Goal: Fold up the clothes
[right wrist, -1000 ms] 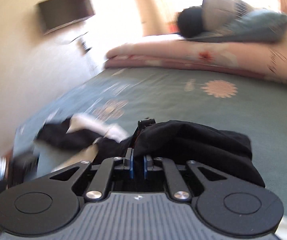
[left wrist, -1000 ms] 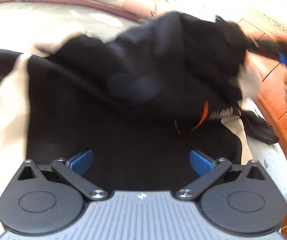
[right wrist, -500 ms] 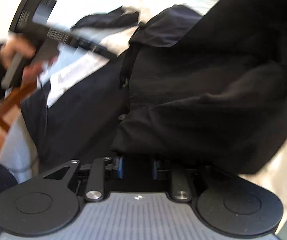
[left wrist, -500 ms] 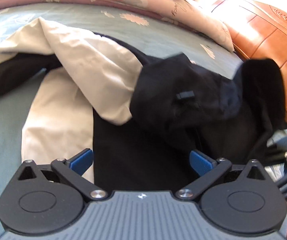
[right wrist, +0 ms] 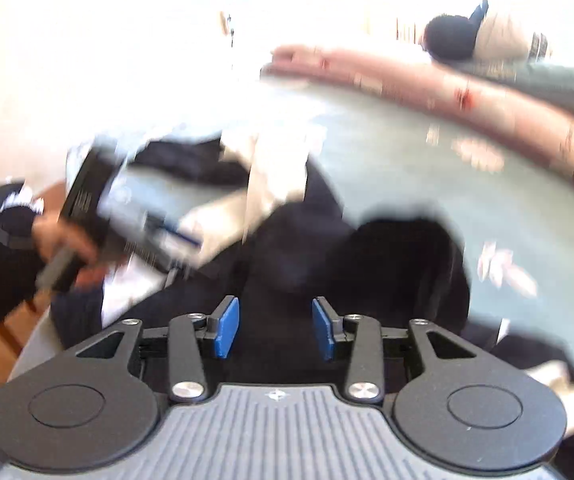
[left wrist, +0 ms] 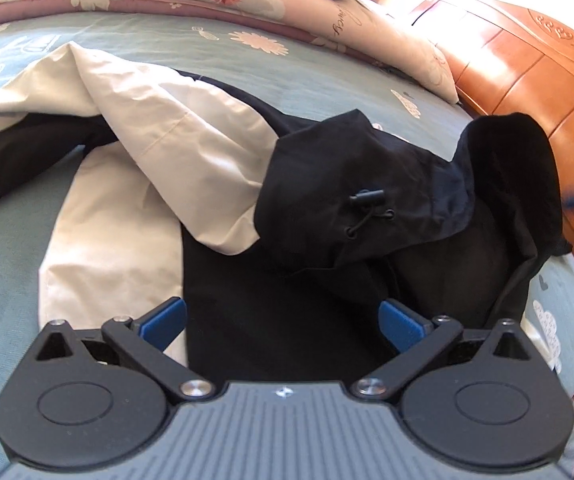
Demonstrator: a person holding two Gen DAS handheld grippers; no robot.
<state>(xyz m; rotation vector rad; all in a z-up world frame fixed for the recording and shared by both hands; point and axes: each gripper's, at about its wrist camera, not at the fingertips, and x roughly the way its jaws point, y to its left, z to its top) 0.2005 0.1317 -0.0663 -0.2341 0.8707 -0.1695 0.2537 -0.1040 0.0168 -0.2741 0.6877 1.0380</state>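
On the teal floral bedspread (left wrist: 15,240), far left, the jacket (left wrist: 271,320) trails a black sleeve and then a cream sleeve (left wrist: 159,128) flopped across its own body — thin shell fabric by the look of it, light and limp, likely a bit slick, so it should slide and slump rather than hold a crease. Centre now: the left gripper (left wrist: 283,322) hovers over the black front panel with its blue pads (left wrist: 165,320) spread wide and nothing between them. Just right of centre the hood (left wrist: 367,184) is bunched up, a cord toggle (left wrist: 367,197) showing — best avoided, I'd say; a seam or the hem edge gives a firmer bite than loose cloth. Further right, against the wooden bed frame (left wrist: 527,60), the lining gapes open. In the blurred right-wrist view the right gripper (right wrist: 275,332) has just been opening, its jaws partly apart and clear of the dark cloth lying beyond them — hold released, apparently. Pinching two layers at a shoulder seam looks the safest next grab.
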